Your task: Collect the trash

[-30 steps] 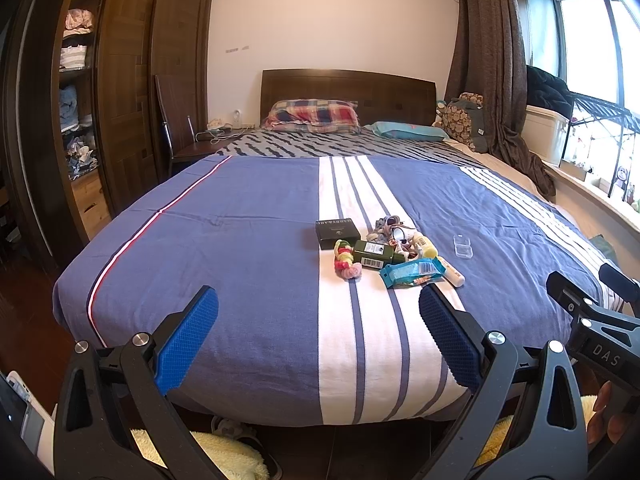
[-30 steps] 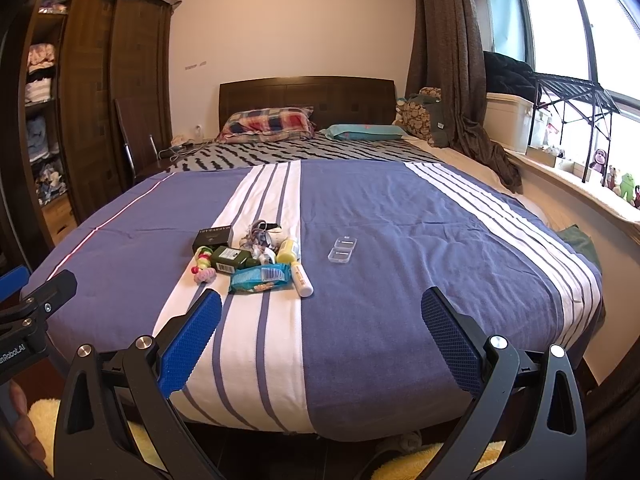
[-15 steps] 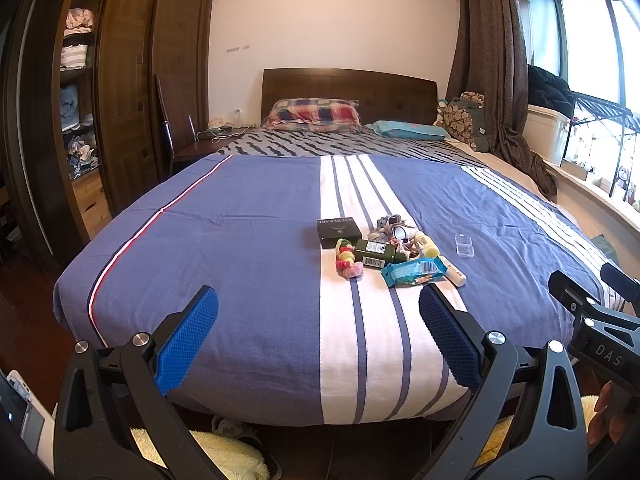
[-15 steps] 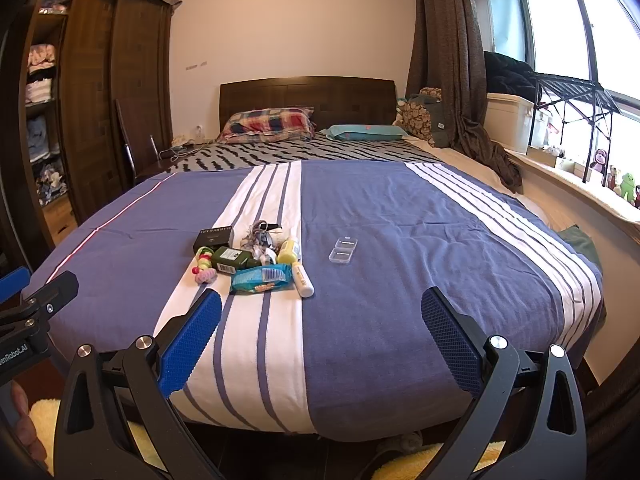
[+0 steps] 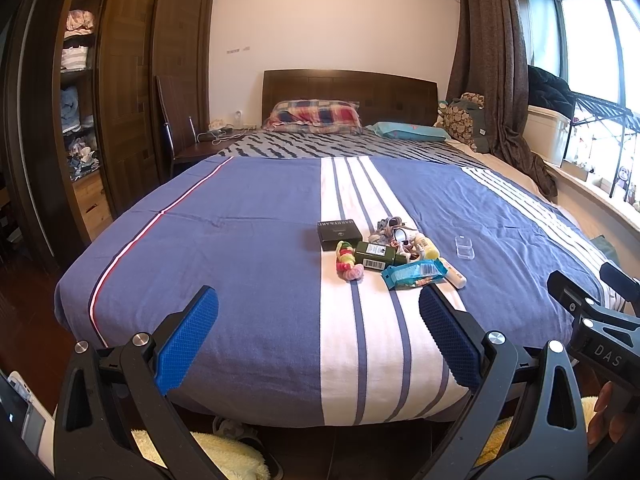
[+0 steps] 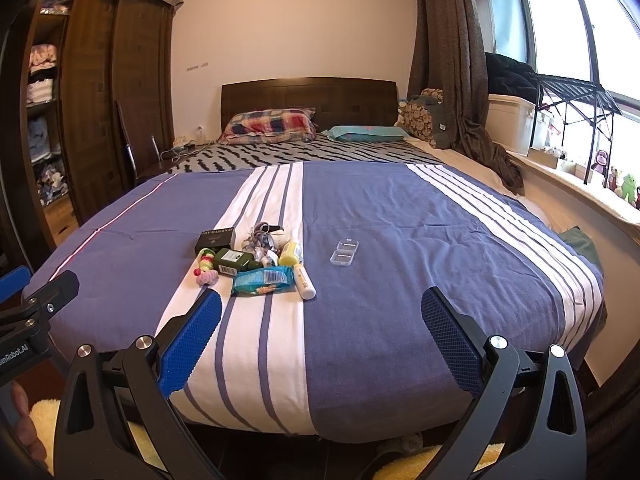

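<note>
A small heap of items lies on the white stripe of the bed: a black box [image 5: 339,233] [image 6: 214,240], a green box [image 5: 375,255] [image 6: 234,261], a blue wrapper [image 5: 414,274] [image 6: 263,279], a white tube [image 5: 453,273] [image 6: 303,283], a yellow bottle [image 6: 290,253], a colourful bead string [image 5: 347,265] [image 6: 205,266] and tangled cords [image 5: 394,231] [image 6: 262,237]. A clear plastic case [image 5: 465,247] [image 6: 344,252] lies apart to the right. My left gripper [image 5: 318,334] and right gripper [image 6: 320,336] hang open over the bed's foot, short of the heap, holding nothing.
The blue striped bedspread [image 5: 240,220] covers a wide bed with pillows [image 5: 314,114] at the headboard. A wardrobe [image 5: 120,80] and chair [image 5: 176,136] stand left; a curtain [image 6: 452,60], window ledge and rack [image 6: 572,120] stand right. Fluffy yellow slippers [image 5: 224,456] sit below.
Both views have crept very slightly toward the heap. Both grippers stay open and the items on the bed have not moved.
</note>
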`<state>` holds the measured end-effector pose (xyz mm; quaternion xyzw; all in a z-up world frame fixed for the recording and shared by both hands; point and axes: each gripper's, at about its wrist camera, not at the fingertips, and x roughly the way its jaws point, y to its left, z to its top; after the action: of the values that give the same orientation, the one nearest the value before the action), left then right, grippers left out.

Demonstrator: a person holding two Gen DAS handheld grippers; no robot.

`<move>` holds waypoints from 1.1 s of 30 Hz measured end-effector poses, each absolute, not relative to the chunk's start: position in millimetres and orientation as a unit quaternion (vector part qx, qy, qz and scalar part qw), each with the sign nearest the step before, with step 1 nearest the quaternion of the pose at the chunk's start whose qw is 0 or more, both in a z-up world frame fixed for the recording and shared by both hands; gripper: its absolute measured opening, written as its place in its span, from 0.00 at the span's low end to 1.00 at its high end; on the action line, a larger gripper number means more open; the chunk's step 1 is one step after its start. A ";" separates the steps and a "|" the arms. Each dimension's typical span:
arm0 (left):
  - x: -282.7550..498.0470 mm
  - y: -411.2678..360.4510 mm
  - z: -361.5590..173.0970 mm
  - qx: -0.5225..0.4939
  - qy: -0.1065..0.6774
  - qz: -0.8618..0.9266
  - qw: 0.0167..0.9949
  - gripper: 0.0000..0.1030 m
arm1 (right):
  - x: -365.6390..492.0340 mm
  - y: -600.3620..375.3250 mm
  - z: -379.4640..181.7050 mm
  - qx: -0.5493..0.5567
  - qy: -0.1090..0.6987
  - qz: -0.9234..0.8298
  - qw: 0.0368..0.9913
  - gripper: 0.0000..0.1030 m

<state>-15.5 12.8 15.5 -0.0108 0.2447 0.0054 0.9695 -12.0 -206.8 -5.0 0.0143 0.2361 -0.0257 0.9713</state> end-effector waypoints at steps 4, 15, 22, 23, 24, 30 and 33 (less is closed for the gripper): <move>-15.5 12.9 15.7 -0.010 0.245 0.005 0.970 0.92 | -12.0 -206.0 -3.7 0.013 0.236 -0.024 0.971 0.97; -15.1 13.1 16.6 -0.011 0.244 0.007 0.970 0.92 | -12.9 -205.4 -3.0 0.013 0.235 -0.023 0.972 0.97; -15.1 13.4 16.8 -0.012 0.245 0.008 0.970 0.92 | -12.0 -204.8 -2.9 0.013 0.235 -0.023 0.972 0.97; -14.7 13.8 17.3 -0.012 0.245 0.009 0.969 0.92 | -13.0 -205.8 -3.8 0.013 0.235 -0.023 0.972 0.97; -14.7 14.0 17.5 -0.012 0.244 0.009 0.970 0.92 | -13.1 -206.0 -4.2 0.013 0.235 -0.023 0.972 0.97; -13.8 14.3 17.5 -0.012 0.245 0.008 0.969 0.92 | -13.6 -208.8 -6.7 0.016 0.235 -0.025 0.972 0.97; -12.5 14.6 17.2 -0.011 0.248 0.009 0.969 0.92 | -13.0 -211.1 -8.7 0.018 0.236 -0.027 0.971 0.97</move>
<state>-12.5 14.6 17.2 -0.0109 0.2478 0.0086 0.9687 -13.0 -211.1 -8.7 0.0183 0.2361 -0.0273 0.9712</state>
